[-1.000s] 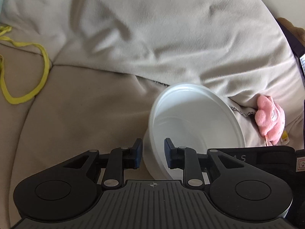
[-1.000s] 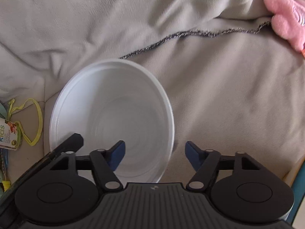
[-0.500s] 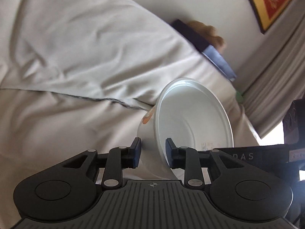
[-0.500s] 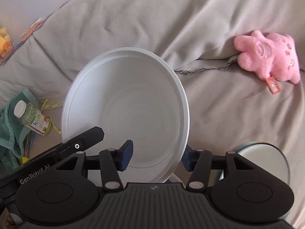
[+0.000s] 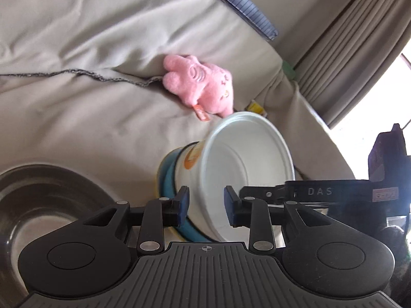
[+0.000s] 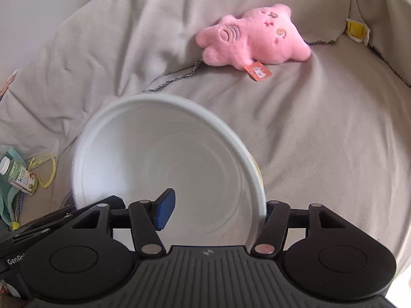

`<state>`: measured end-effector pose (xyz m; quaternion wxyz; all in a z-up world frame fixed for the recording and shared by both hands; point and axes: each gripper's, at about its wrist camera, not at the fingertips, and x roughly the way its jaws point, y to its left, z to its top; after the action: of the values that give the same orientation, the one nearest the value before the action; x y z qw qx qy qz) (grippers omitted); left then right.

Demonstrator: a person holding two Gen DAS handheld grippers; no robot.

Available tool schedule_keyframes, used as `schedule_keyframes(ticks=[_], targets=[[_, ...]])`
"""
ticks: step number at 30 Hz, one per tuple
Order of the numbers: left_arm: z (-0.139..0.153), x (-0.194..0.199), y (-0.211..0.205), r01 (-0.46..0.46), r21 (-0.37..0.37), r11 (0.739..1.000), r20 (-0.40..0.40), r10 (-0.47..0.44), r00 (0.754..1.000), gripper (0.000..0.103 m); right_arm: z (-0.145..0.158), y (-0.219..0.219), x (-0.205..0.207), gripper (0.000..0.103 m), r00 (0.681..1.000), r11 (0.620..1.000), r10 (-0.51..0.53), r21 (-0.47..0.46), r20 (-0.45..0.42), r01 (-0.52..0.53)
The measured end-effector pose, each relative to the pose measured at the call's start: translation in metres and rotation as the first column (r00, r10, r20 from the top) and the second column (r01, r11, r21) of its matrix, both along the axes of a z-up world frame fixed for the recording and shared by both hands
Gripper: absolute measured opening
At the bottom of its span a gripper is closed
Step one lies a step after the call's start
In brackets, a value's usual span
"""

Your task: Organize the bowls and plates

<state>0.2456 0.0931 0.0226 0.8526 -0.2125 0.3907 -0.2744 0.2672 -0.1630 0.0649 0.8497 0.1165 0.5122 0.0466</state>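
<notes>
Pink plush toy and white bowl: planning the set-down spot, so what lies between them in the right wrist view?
Only bare beige sofa cover, crossed by a dark stitched seam, separates the pink plush toy from the white bowl.

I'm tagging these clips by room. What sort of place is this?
Most likely a living room or bedroom, not a kitchen. The white bowl is held over a beige cushioned sofa where a pink plush toy lies, and pleated curtains hang by a bright window.
</notes>
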Motion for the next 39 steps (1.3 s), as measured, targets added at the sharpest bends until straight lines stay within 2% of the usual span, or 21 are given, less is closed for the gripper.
schedule_keyframes(ticks=[5,7,10,11,15,23,27,30,34,37,38,39], targets=[[0.011,-0.002,0.013,-0.041,-0.003,0.999,0.031,0.041,0.999,0.032,0.000,-0.012,-0.005,0.071,0.997,0.999,-0.039,0.031,0.065,0.037],[0.016,-0.004,0.016,-0.058,0.028,0.998,0.036,0.057,0.998,0.032,0.003,-0.012,-0.006,0.073,0.996,0.999,-0.043,0.034,0.084,0.040],[0.019,-0.003,0.016,-0.064,0.110,0.992,0.033,0.061,0.998,0.032,0.002,-0.004,-0.006,0.074,0.996,0.999,-0.032,-0.019,0.088,0.033],[0.018,-0.002,0.016,-0.061,0.116,0.991,0.024,0.059,0.998,0.032,0.001,-0.001,-0.006,0.074,0.995,0.998,-0.036,-0.043,0.091,0.040],[0.013,-0.003,0.025,-0.057,0.089,0.994,-0.017,0.059,0.998,0.032,0.004,0.007,-0.015,0.074,0.989,0.990,-0.068,-0.112,0.133,0.083],[0.023,-0.017,0.049,-0.078,0.116,0.990,-0.017,0.081,0.997,0.032,0.032,0.024,-0.045,0.076,0.961,0.980,-0.009,-0.189,0.275,0.063],[0.029,-0.019,0.064,-0.085,0.104,0.991,-0.031,0.088,0.996,0.032,0.047,0.037,-0.063,0.079,0.945,0.983,0.044,-0.181,0.323,0.016],[0.030,-0.020,0.084,-0.134,0.114,0.984,-0.046,0.140,0.989,0.032,0.052,0.054,-0.076,0.081,0.938,0.985,0.094,-0.166,0.332,-0.040],[0.022,-0.031,0.114,-0.186,0.160,0.969,-0.065,0.198,0.978,0.032,0.048,0.079,-0.090,0.084,0.937,0.984,0.159,-0.128,0.311,-0.125],[0.007,-0.048,0.138,-0.208,0.207,0.956,-0.049,0.222,0.974,0.032,0.036,0.102,-0.101,0.085,0.937,0.977,0.209,-0.096,0.280,-0.189],[0.001,-0.054,0.146,-0.215,0.211,0.954,-0.043,0.229,0.972,0.031,0.030,0.109,-0.103,0.086,0.939,0.975,0.219,-0.091,0.264,-0.202],[-0.006,-0.059,0.155,-0.220,0.189,0.957,-0.046,0.232,0.972,0.025,0.024,0.116,-0.105,0.086,0.942,0.973,0.228,-0.087,0.246,-0.213]])
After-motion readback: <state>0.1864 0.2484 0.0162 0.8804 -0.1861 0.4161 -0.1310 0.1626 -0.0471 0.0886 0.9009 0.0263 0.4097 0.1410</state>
